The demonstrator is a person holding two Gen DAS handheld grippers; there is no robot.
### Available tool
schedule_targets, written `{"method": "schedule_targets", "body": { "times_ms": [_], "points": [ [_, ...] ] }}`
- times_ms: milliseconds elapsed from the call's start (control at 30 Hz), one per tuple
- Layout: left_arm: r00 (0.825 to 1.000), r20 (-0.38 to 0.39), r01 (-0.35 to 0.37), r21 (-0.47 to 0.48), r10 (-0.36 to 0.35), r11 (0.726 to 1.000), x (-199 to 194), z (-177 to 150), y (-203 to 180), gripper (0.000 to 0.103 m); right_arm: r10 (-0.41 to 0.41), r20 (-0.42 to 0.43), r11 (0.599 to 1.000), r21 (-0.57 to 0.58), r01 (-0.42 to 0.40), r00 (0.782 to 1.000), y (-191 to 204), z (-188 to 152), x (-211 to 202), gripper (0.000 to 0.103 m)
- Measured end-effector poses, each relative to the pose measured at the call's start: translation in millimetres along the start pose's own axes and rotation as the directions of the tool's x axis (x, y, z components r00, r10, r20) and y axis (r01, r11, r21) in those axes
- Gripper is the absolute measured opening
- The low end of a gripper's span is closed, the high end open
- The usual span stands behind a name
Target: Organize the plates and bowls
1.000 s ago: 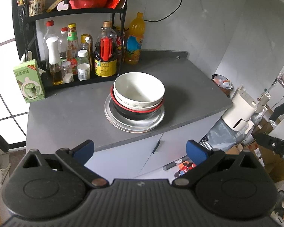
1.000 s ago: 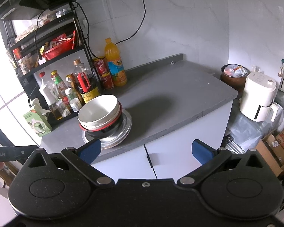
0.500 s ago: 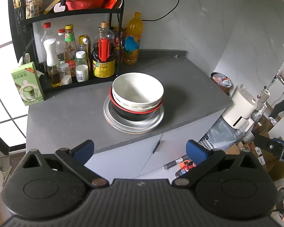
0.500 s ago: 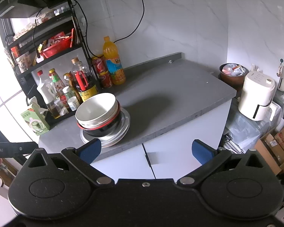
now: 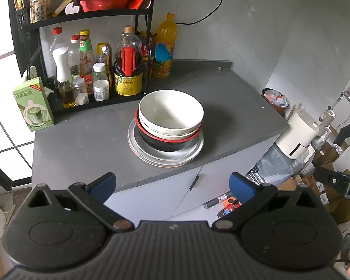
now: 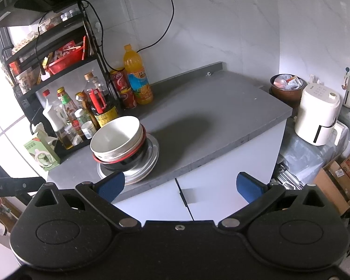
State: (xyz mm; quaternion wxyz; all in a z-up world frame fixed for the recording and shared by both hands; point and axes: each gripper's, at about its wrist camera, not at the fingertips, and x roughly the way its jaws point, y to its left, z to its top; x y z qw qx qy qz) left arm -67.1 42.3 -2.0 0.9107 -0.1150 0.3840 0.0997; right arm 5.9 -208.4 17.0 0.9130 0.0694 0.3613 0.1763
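A stack stands on the grey counter: a white bowl nested in a black bowl with a red rim, on silvery plates. From the right wrist view the same white bowl, red-rimmed bowl and plates sit left of centre. My left gripper is open, held back from the counter's front edge, nothing between its blue pads. My right gripper is also open and empty, off the counter front, right of the stack.
A black rack with several bottles and a red basket lines the back left. An orange drink bottle and a green carton stand nearby. White cabinet doors lie below; a white appliance and boxes stand at right.
Both grippers have drawn slightly back from the counter; the stack looks a little smaller and lower left in the right wrist view. Bowls and plates have not moved.
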Motion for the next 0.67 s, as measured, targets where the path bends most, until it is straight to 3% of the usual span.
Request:
{"method": "schedule_targets", "body": {
  "times_ms": [667],
  "points": [
    [1.0,-0.026,0.001,-0.014,-0.001,1.0,18.8,12.1,-8.0,0.102,0.019,-0.039,1.0,-0.009,-0.019,0.999,-5.6,12.3,14.7,0.103]
  ]
}}
